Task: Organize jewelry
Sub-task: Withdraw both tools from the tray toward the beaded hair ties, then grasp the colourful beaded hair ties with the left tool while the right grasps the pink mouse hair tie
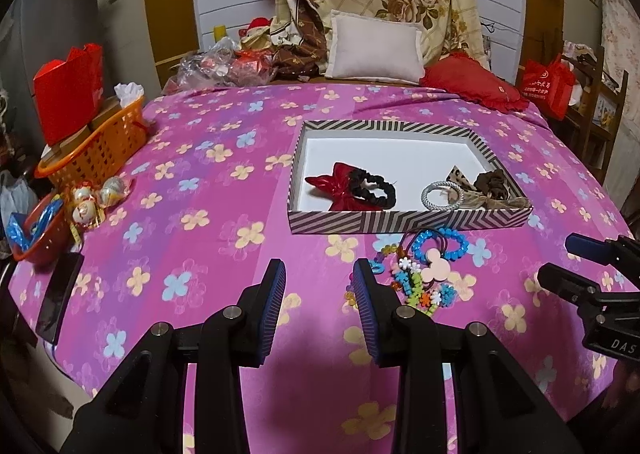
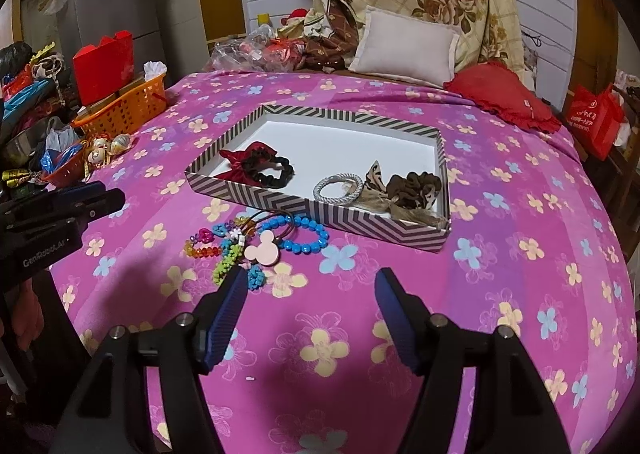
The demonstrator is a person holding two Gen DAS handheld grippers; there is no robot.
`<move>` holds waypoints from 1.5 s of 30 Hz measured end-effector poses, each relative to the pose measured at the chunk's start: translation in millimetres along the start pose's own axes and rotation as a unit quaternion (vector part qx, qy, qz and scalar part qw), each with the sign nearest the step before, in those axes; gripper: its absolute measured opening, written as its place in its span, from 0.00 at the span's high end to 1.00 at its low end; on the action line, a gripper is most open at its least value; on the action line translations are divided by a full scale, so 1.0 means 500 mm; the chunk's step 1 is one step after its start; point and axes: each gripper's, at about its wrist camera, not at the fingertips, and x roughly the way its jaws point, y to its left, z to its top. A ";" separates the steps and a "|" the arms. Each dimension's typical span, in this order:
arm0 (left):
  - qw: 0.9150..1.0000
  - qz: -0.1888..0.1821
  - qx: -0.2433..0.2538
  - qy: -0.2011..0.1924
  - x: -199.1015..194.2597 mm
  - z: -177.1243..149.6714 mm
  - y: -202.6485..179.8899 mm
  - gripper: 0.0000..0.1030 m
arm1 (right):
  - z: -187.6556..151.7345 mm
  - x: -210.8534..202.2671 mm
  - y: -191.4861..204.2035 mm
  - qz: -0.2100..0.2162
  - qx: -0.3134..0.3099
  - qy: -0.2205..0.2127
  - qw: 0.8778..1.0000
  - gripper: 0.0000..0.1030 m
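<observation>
A black-and-white striped box (image 1: 408, 219) lies on the pink flowered bedspread. Inside it are a red bow (image 1: 340, 189), a black scrunchie (image 1: 374, 189), a silver bracelet (image 1: 442, 195) and a brown scrunchie (image 1: 492, 181). In front of the box sits a loose pile: a blue bead bracelet (image 2: 308, 238), a pink mouse-shaped piece (image 2: 264, 252), a rainbow bead bracelet (image 2: 202, 248) and green and blue clips. My left gripper (image 1: 320, 278) hovers open just left of the pile, holding nothing. My right gripper (image 2: 312, 282) is open and wider, with its left finger beside the pile.
An orange basket (image 1: 100, 145) and a red bag (image 1: 68, 89) stand at the bed's left edge, with small wrapped items (image 1: 92, 201) and a dark phone (image 1: 60, 290) nearer. A white cushion (image 1: 376, 49) and a red pillow (image 1: 476, 85) lie behind the box.
</observation>
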 end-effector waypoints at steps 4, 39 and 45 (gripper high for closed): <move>1.000 -0.011 -0.012 0.015 0.011 -0.009 0.018 0.88 | -0.006 0.007 -0.007 -0.002 0.002 0.006 1.000 0.33; 0.982 -0.142 -0.020 0.124 0.158 -0.029 -0.100 0.88 | -0.022 0.092 -0.070 -0.003 0.029 0.040 0.999 0.33; 0.983 -0.130 -0.011 0.130 0.181 -0.031 -0.115 0.88 | 0.004 0.110 -0.070 0.006 0.020 0.036 0.999 0.33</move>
